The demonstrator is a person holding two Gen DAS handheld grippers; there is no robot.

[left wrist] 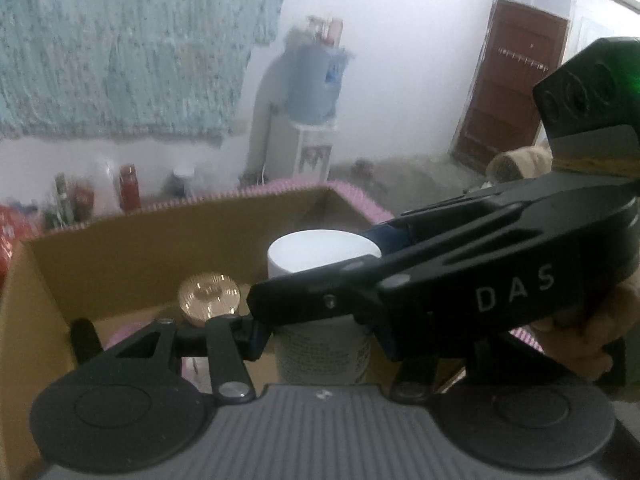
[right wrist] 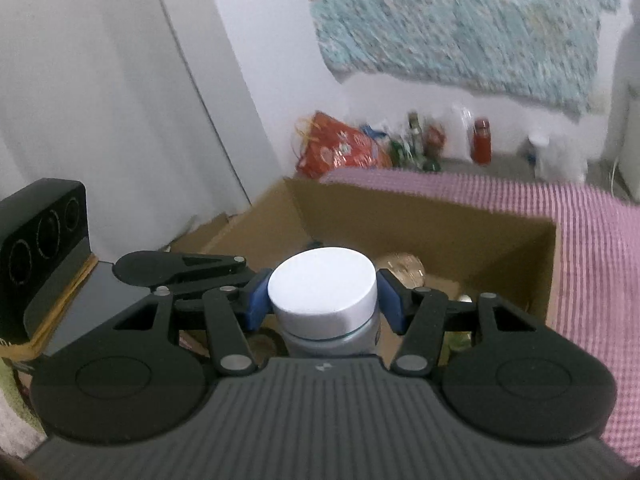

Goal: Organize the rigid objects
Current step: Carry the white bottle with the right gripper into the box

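A pink-and-white checked bedcover [right wrist: 592,248] carries an open cardboard box [right wrist: 460,220], which sits directly on it, near the wall-side edge.

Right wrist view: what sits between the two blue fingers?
The white-capped jar fills the gap: the right gripper has its blue fingers pressed against the cap's sides, above the open cardboard box. It shows plainly in the right wrist view.

Right tool [left wrist: 384,240] hides the white jar's [left wrist: 324,344] middle.
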